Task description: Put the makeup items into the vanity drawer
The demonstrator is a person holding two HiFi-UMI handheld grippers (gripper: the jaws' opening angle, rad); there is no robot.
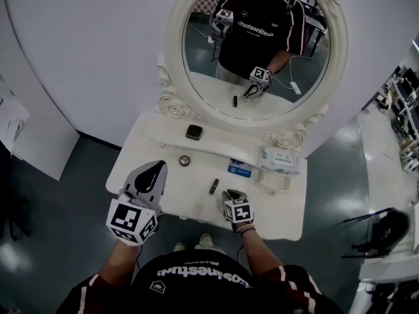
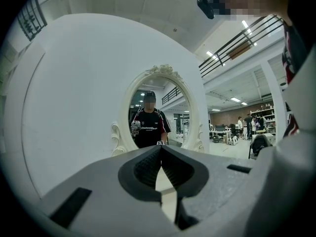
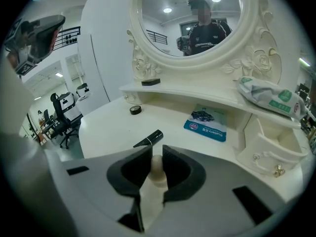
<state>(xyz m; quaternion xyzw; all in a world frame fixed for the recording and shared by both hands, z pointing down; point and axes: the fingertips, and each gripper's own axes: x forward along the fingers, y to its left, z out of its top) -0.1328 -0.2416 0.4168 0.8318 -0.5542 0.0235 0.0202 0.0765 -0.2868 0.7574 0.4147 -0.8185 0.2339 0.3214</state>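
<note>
My right gripper (image 3: pixel 157 154) (image 1: pixel 230 193) is shut on a cream drawer knob (image 3: pixel 157 169) at the front edge of the white vanity (image 1: pixel 183 191). On the top lie a black tube (image 3: pixel 149 138) (image 1: pixel 213 186) just beyond the knob, a small round black pot (image 3: pixel 135 109) (image 1: pixel 185 160) and a blue packet (image 3: pixel 207 124) (image 1: pixel 239 169). A black square compact (image 3: pixel 150 82) (image 1: pixel 194 132) rests on the raised shelf under the mirror. My left gripper (image 1: pixel 154 170) (image 2: pixel 161 149) hangs over the vanity's left front, shut and holding nothing.
A tissue pack (image 3: pixel 269 98) (image 1: pixel 281 159) sits on the right shelf above a small side drawer (image 3: pixel 269 149) (image 1: pixel 275 182) that stands pulled out. The oval mirror (image 1: pixel 255 44) rises behind. A grey floor and office chairs (image 3: pixel 61 117) lie to the left.
</note>
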